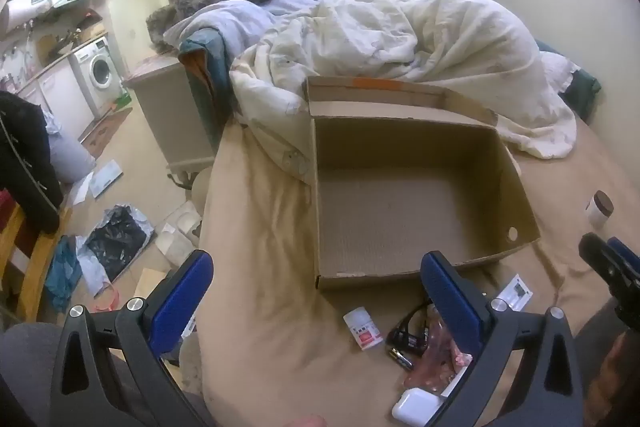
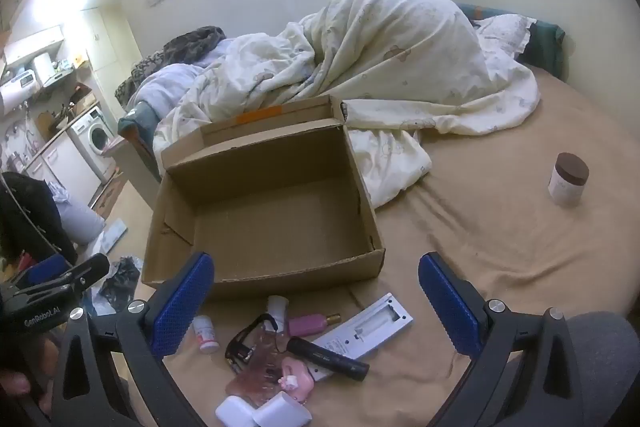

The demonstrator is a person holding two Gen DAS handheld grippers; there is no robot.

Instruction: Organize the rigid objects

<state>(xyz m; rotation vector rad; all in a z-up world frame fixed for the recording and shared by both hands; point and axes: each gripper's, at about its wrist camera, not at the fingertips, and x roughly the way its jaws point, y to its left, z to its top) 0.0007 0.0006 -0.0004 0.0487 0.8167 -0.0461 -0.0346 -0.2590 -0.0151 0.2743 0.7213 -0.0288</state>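
Observation:
An empty open cardboard box [image 1: 400,203] [image 2: 272,223] sits on the tan bed sheet. In front of it lies a cluster of small items: a white bottle with a red label [image 1: 362,329] [image 2: 206,333], a pink perfume bottle [image 2: 310,323], a white remote [image 2: 368,327] with its back open, a black tube [image 2: 328,353], a white earbud case [image 1: 414,405] [image 2: 262,411] and a black cable [image 1: 408,335]. A brown-lidded jar [image 2: 568,179] stands apart at the right. My left gripper [image 1: 318,263] and right gripper [image 2: 316,263] hover open above the cluster, holding nothing.
A crumpled pale duvet [image 2: 380,75] lies piled behind the box. The bed's left edge drops to a floor littered with bags and papers [image 1: 116,239]. A wooden chair with a dark coat [image 1: 24,163] stands at the far left, and a washing machine [image 1: 100,71] beyond it.

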